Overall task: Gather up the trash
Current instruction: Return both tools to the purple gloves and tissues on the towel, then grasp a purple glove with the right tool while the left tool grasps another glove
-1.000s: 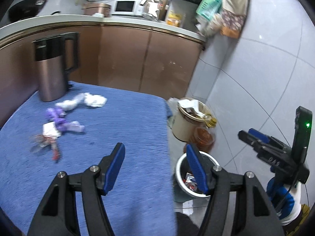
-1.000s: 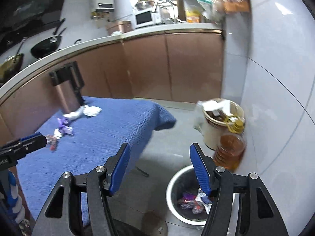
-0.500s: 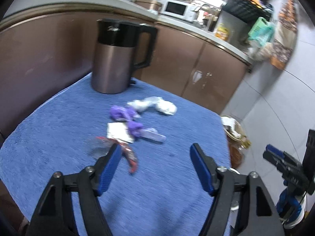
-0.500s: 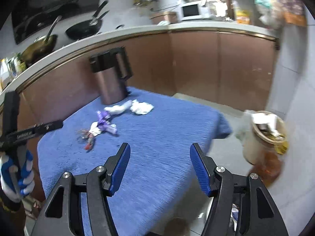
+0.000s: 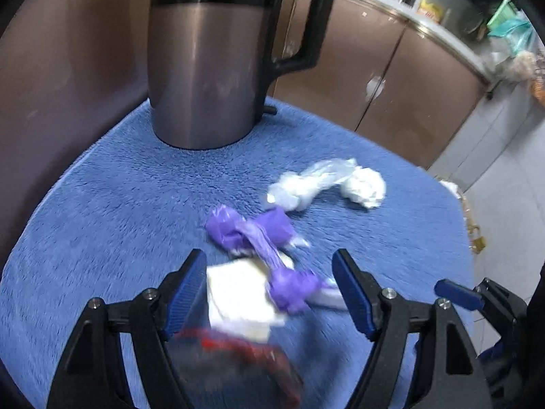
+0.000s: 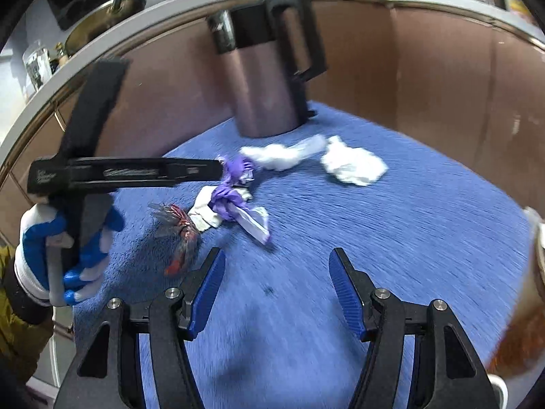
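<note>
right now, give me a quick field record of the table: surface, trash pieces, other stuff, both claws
surface: fluffy blue cloth over the table
trash: purple crumpled plastic wrappers; flat white paper piece; red and clear crinkled wrapper; white crumpled tissue wad; clear twisted plastic bag
other: brown metal kettle with black handle, upright at the cloth's far edge
left claw: open, jaws have just been opening, over the white paper and purple wrappers, pads not pressing
right claw: open, nothing between the jaws

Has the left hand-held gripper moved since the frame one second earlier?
Yes. The left hand-held gripper, jaws just opened wider, has swung from the table edge over the bin toward the kettle, now straddling the purple wrapper.
</note>
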The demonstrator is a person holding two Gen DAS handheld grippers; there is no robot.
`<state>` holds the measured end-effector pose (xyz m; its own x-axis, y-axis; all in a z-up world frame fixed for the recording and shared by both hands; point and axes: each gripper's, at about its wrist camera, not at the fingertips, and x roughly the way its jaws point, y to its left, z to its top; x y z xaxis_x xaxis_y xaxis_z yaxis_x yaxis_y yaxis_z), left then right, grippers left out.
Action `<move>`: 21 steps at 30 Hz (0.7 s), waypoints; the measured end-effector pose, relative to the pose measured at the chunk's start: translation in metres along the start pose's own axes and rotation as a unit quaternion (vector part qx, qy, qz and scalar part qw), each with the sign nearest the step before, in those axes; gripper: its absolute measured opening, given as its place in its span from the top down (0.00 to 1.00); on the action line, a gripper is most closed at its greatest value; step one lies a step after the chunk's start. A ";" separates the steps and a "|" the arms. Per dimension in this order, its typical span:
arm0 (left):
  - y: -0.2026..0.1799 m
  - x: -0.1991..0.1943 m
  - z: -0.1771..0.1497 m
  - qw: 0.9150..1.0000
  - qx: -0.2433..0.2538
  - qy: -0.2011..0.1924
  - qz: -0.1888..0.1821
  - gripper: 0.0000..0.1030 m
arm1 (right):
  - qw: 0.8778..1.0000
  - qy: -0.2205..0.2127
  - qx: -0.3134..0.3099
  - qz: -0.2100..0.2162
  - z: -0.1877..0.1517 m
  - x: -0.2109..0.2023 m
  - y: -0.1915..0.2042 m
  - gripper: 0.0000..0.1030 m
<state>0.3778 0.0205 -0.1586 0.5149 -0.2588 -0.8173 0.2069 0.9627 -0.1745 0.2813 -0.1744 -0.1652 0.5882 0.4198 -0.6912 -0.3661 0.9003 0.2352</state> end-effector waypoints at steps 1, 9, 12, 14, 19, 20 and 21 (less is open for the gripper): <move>0.001 0.006 0.003 1.000 -0.001 0.004 0.006 0.27 | 1.000 0.005 -0.003 0.007 0.003 0.010 0.000 0.38; 0.029 0.039 0.015 0.998 -0.047 0.035 -0.010 0.35 | 0.998 0.036 -0.028 0.031 0.024 0.066 0.010 0.40; 0.037 0.040 0.016 0.997 -0.064 0.034 -0.035 0.47 | 0.997 0.051 -0.037 0.035 0.026 0.076 0.014 0.59; 0.037 0.038 0.014 0.997 -0.065 0.032 -0.040 0.52 | 0.997 0.061 -0.043 0.037 0.025 0.080 0.016 0.74; 0.046 0.026 0.007 0.994 -0.088 0.022 -0.060 0.63 | 0.997 0.051 -0.043 0.040 0.018 0.070 0.017 0.82; 0.050 0.023 0.006 0.993 -0.096 0.018 -0.066 0.67 | 0.997 0.049 -0.042 0.040 0.016 0.066 0.018 0.83; 0.052 0.020 0.005 0.992 -0.101 0.015 -0.070 0.70 | 0.997 0.047 -0.040 0.040 0.015 0.062 0.018 0.84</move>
<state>0.4030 0.0652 -0.1812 0.4675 -0.3913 -0.7927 0.1024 0.9146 -0.3911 0.3218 -0.1307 -0.1938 0.4867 0.4742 -0.7337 -0.4684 0.8506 0.2390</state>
